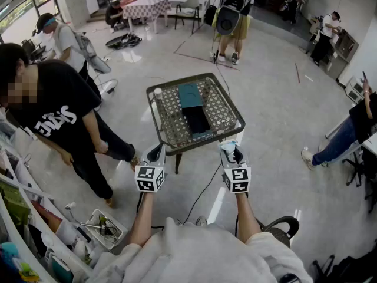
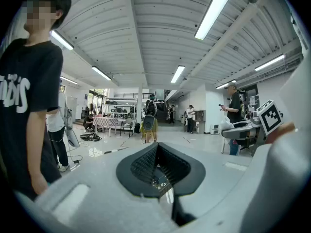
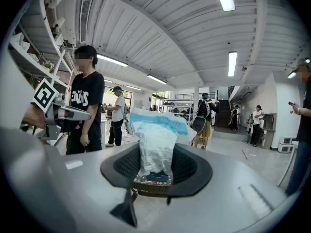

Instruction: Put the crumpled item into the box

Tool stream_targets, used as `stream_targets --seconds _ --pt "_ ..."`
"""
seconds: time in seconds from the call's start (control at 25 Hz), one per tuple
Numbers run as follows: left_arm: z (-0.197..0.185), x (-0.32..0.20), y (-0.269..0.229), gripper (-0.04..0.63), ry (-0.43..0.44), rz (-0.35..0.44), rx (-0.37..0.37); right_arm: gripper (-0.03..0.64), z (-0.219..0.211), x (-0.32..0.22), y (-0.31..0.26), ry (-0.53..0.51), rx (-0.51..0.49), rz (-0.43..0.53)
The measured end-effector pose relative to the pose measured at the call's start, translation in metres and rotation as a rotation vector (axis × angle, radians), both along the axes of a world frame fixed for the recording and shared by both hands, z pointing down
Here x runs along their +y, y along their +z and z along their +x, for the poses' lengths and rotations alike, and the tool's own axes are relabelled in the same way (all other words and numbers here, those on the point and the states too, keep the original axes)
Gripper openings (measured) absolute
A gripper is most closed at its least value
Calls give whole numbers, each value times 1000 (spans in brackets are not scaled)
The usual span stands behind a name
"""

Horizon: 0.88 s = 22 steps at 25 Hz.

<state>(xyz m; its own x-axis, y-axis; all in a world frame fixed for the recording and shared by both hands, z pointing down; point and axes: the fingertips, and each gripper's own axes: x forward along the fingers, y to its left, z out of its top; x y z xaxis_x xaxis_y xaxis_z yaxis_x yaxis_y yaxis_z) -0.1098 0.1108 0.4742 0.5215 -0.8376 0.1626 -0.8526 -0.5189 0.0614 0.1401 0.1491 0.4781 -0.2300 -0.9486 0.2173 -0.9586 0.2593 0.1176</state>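
Pickup looks done: the right gripper clenches the crumpled item between its jaws, the item poking out beyond their tips. The box sits open on the table, ahead of and below both jaws, so carrying over and dropping remain. The left gripper has its jaws together, with nothing between them.

The crumpled item, a wrinkled white wrapper with a pale blue band across its top, is standing upright between the right fingers. They are pinching its lower part, and the rest is bulging out above and beyond the fingertips. The box, long and narrow, teal at its far end and dark and open at its near end, is lying flat well ahead of the fingertips, slightly to their left.
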Motion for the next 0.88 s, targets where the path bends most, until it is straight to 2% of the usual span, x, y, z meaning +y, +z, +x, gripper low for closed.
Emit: stream_targets --seconds 0.88 --pt "34 7 1 3 -38 -1 -21 160 27 -3 9 -53 -23 6"
